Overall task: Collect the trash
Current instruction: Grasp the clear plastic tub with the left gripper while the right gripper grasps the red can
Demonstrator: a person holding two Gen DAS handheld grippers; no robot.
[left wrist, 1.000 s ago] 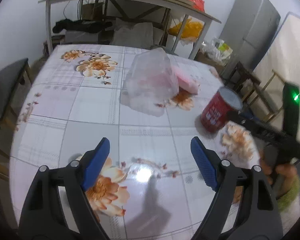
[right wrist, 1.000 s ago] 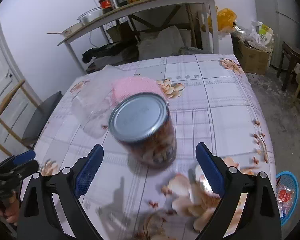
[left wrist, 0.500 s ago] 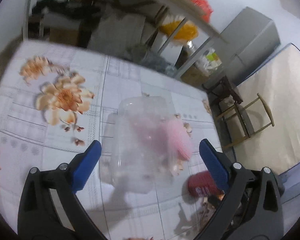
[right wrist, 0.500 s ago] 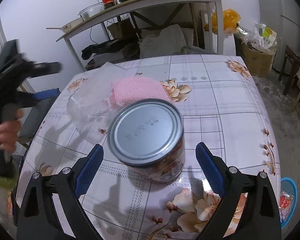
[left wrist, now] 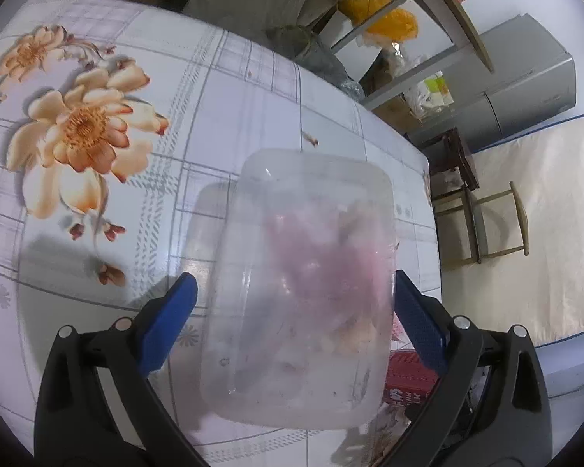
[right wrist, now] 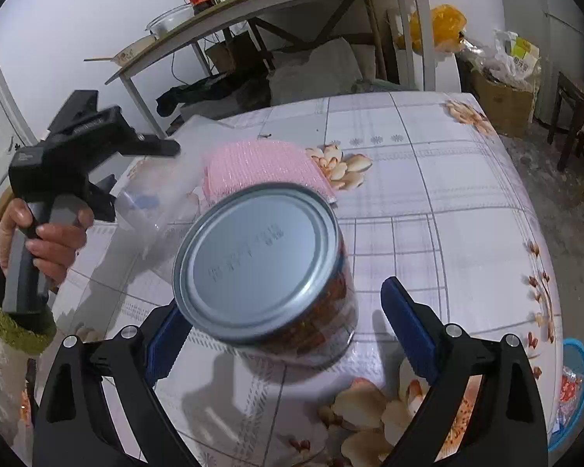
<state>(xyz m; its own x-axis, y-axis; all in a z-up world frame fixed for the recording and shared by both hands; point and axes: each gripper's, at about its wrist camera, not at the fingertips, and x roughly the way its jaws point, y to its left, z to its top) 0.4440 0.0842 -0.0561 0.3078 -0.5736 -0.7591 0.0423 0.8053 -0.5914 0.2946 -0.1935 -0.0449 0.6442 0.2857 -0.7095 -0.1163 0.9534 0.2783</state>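
A clear plastic container (left wrist: pixel 299 284) lies upside down on the floral table (left wrist: pixel 97 124). My left gripper (left wrist: pixel 292 323) is open above it, with a blue finger on each side of the container, not pressing it. A pink foam pad (right wrist: pixel 261 167) lies beside the container (right wrist: pixel 152 202). A red tin can (right wrist: pixel 268 276) with a silver lid stands on the table between the open fingers of my right gripper (right wrist: pixel 284 334); its left pad is at the can's side, the right pad stands apart. The can's red label shows in the left wrist view (left wrist: pixel 408 377).
A blue basket (right wrist: pixel 572 385) with wrappers sits on the floor right of the table. A shelf table (right wrist: pixel 292 4) with jars stands behind. A wooden chair (left wrist: pixel 486 225), a grey cabinet (left wrist: pixel 525 78) and a mattress (left wrist: pixel 545 233) are beyond the table's edge.
My left gripper has swung forward and down over the clear container, which now sits between its fingers. My right gripper has come closer around the can. Both stay open.
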